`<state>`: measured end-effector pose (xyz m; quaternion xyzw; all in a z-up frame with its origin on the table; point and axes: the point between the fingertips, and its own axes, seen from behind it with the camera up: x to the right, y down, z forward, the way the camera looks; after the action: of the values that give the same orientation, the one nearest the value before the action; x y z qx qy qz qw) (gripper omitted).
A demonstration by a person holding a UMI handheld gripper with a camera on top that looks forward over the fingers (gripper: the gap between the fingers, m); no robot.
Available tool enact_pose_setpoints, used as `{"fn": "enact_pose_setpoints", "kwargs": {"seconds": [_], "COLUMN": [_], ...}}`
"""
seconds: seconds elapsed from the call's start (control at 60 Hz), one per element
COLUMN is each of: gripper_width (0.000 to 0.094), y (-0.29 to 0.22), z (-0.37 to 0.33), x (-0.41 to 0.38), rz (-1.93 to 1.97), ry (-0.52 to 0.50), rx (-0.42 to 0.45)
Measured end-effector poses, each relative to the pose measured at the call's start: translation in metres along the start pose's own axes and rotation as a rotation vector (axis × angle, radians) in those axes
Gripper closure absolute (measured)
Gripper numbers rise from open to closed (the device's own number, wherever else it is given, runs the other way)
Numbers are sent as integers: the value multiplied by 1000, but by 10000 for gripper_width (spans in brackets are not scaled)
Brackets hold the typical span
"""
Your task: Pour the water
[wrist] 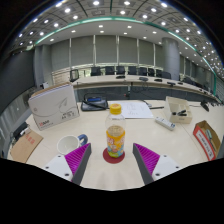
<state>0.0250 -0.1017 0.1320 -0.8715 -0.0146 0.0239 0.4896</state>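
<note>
We hold the gripper (116, 162) spread wide, the bottle (116, 142) upright between its fingers, untouched; a white cup (70, 145) waits left of the bottle for pouring

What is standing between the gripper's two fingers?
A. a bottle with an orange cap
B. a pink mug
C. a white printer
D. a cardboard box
A: the bottle with an orange cap stands upright on the table between the open gripper fingers, with a gap at each side; the mug sits off to the left.
</note>
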Motion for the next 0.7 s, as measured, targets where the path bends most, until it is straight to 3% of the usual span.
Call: {"fn": "enact_pose_setpoints", "kwargs": {"seconds": [0.2, 0.35, 0.7], "gripper_width": [76, 75, 74], "y": [28, 45, 52], "z": [-125, -193, -249], "x": [-31, -47, -56], "rz": [0, -32, -96], "ry": [64, 94, 132], "rx": [-95, -110, -76]}}
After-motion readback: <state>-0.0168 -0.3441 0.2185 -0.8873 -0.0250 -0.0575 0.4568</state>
